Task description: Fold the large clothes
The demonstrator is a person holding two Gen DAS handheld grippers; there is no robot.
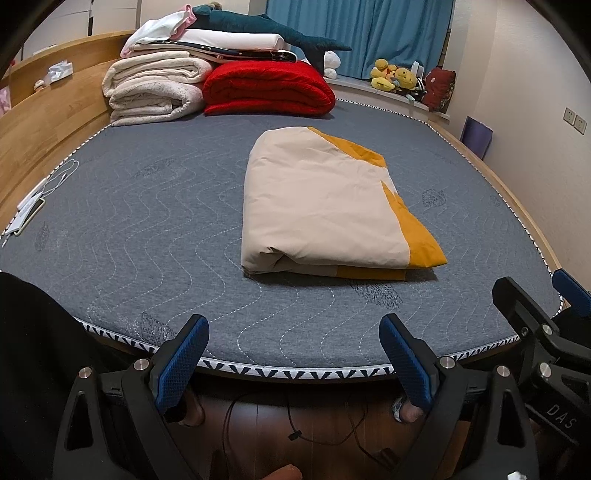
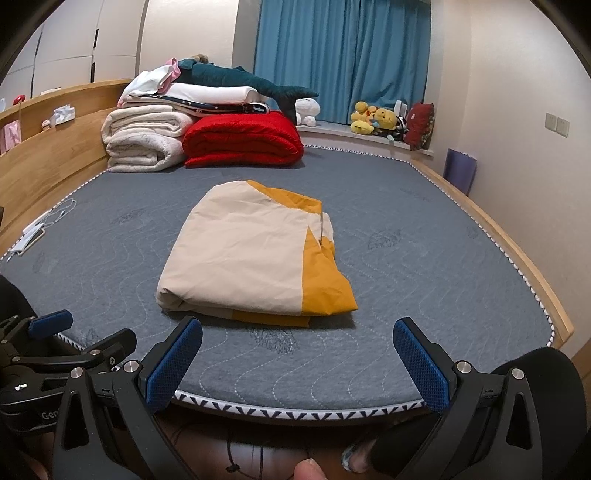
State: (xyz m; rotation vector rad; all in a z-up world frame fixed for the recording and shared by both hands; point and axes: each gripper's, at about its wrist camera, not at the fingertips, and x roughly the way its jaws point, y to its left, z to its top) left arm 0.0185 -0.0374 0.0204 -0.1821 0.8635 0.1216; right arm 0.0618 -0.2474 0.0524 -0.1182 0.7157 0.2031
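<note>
A beige and mustard-yellow cloth (image 1: 325, 206) (image 2: 255, 254) lies folded into a thick rectangle on the grey quilted mattress (image 1: 147, 206) (image 2: 424, 266). My left gripper (image 1: 293, 332) hovers open over the mattress's near edge, short of the cloth, with nothing between its blue pads. My right gripper (image 2: 297, 336) is open too, just in front of the folded cloth's near edge, and holds nothing. The right gripper (image 1: 535, 295) also shows at the right edge of the left wrist view, and the left gripper (image 2: 74, 332) at the lower left of the right wrist view.
Folded white blankets (image 1: 155, 88) and a red quilt (image 1: 266, 88) are stacked at the mattress's far end, with a teal plush shark (image 1: 266, 29) on top. Phones and a white cable (image 1: 37, 199) lie at the left edge. A wooden bed frame (image 1: 55, 122) rims the bed. Plush toys (image 1: 395, 77) sit on the window ledge.
</note>
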